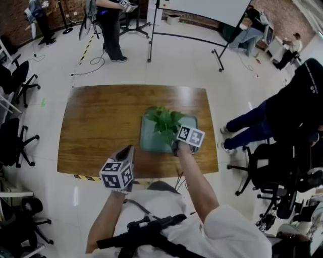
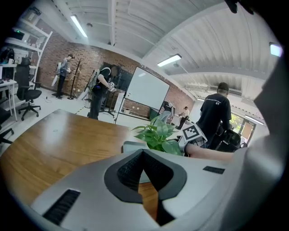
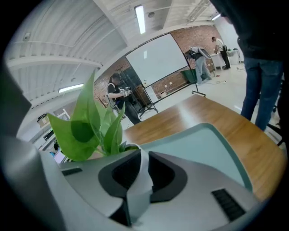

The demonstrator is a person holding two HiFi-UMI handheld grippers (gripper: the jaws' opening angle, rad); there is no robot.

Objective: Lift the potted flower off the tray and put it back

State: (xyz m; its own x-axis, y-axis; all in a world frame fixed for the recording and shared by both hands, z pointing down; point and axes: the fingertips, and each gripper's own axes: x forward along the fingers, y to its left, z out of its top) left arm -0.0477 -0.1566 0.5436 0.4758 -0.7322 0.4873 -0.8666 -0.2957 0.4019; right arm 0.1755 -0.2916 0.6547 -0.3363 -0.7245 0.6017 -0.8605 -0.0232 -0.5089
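A leafy green potted flower (image 1: 162, 120) stands over a pale green tray (image 1: 147, 138) on the right half of the wooden table. My right gripper (image 1: 174, 146) is at the plant's near side. In the right gripper view its jaws are shut on the white rim of the pot (image 3: 142, 173), with the leaves (image 3: 86, 126) up left and the tray (image 3: 203, 149) beneath. I cannot tell whether the pot's base touches the tray. My left gripper (image 1: 128, 149) hovers at the table's near edge, left of the tray. Its jaws (image 2: 143, 152) meet at the tips with nothing between them.
A person in dark clothes (image 1: 298, 106) stands close to the table's right side, by office chairs (image 1: 272, 171). More chairs (image 1: 15, 141) line the left. Another person (image 1: 111, 30) and a whiteboard stand (image 1: 202, 10) are beyond the far edge. Bare wood (image 1: 101, 126) lies left of the tray.
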